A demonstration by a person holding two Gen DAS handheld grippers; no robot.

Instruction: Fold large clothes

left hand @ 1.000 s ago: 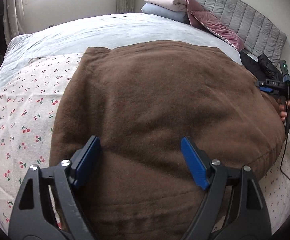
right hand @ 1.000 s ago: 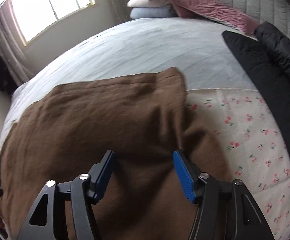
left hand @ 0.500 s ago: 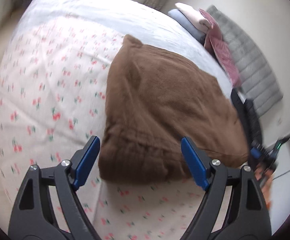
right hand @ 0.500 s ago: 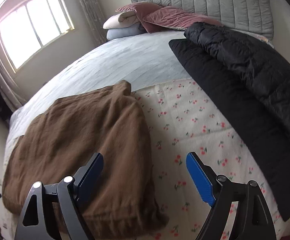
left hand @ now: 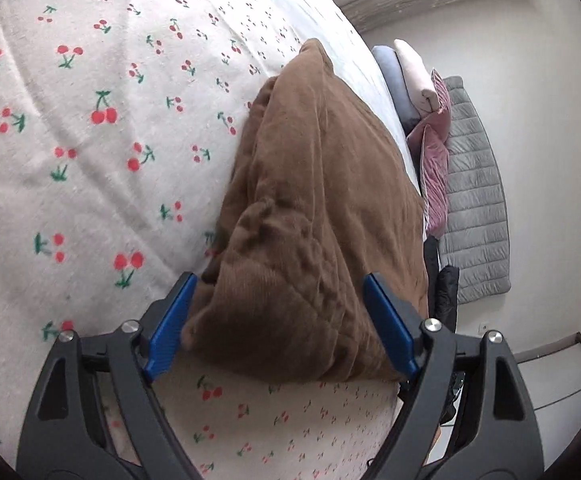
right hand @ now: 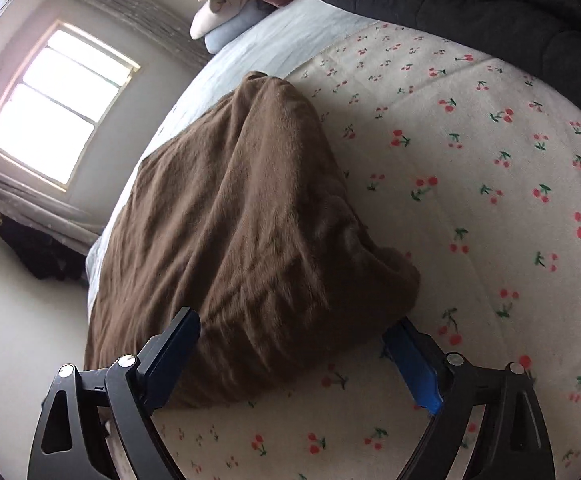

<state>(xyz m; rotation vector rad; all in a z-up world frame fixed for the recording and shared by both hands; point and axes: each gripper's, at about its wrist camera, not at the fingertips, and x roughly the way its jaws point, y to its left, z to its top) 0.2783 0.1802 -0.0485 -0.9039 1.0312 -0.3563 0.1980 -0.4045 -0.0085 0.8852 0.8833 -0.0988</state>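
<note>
A large brown garment (left hand: 314, 208) lies folded into a thick rectangle on the cherry-print sheet (left hand: 90, 120). My left gripper (left hand: 278, 320) is open, its blue pads on either side of the garment's near left corner. The same garment (right hand: 230, 220) shows in the right wrist view. My right gripper (right hand: 302, 360) is open, its blue pads straddling the near right corner; the cloth overlaps the right pad's tip. Neither gripper holds the cloth.
A black padded coat (right hand: 470, 4) lies along the right side of the bed. Stacked pillows (right hand: 226, 12) and a dark pink pillow (left hand: 434, 168) rest by the grey headboard (left hand: 474, 200). A window (right hand: 58, 96) is on the left wall.
Both grippers have left the top of the garment, drawn back toward the bed's near edge and dropped low to its near corners. The garment has kept its folded shape.
</note>
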